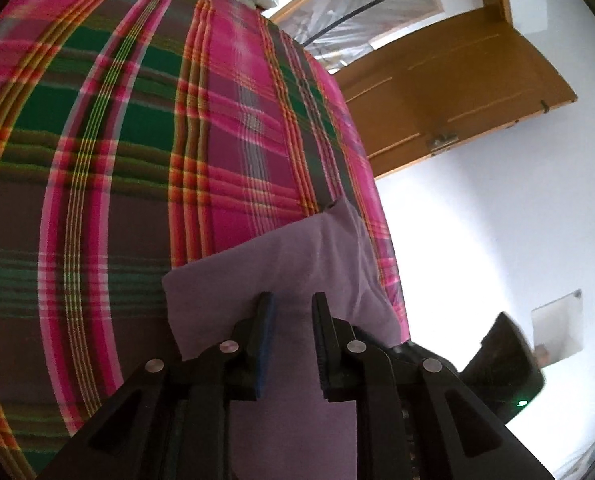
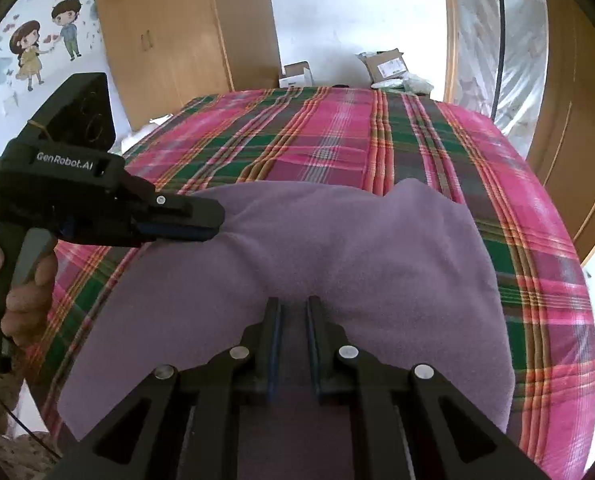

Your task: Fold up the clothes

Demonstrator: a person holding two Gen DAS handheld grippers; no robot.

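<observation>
A: Nearest, soft mauve fleece garment (image 2: 337, 256) spread on the pink-green plaid bed (image 2: 517, 200); near part lifted.
B: Fold stage?
A: Doubled layers, not compact. Right gripper (image 2: 293, 312) and left gripper (image 2: 201, 228) each pinch fleece, jaws narrowly apart.

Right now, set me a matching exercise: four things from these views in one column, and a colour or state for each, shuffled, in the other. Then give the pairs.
Things:
1. garment
2. bedspread
3. wardrobe
4. left gripper

Colours or states:
A. pink and green plaid
B. plain purple
C. pinching an edge of cloth
D. light brown wood, doors closed

Pairs: 1-B, 2-A, 3-D, 4-C
</observation>
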